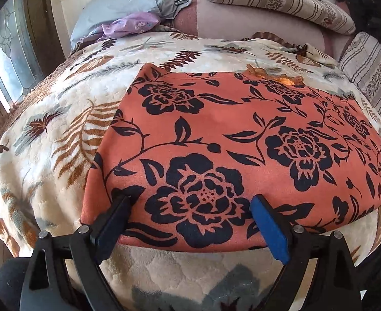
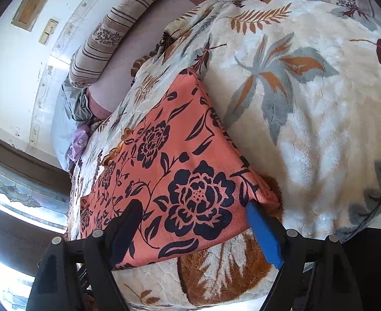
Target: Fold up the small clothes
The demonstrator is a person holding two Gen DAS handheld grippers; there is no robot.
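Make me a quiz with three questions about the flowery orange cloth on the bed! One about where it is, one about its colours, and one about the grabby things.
1. Where does the orange garment lie?
A. spread on the leaf-patterned blanket
B. on top of the striped pillow
C. on the floor

2. What colour are the flowers printed on it?
A. white
B. dark navy, almost black
C. green

3. How do the left gripper and right gripper stand?
A. both squeezed shut on the cloth
B. both open, at its near edge
C. one open, one shut

Answers:
1 A, the garment lies flat with the fern-print blanket showing around it.
2 B, big dark blooms and leaves stand out on the orange.
3 B, each wrist view shows the two fingers wide apart with cloth visible between them.
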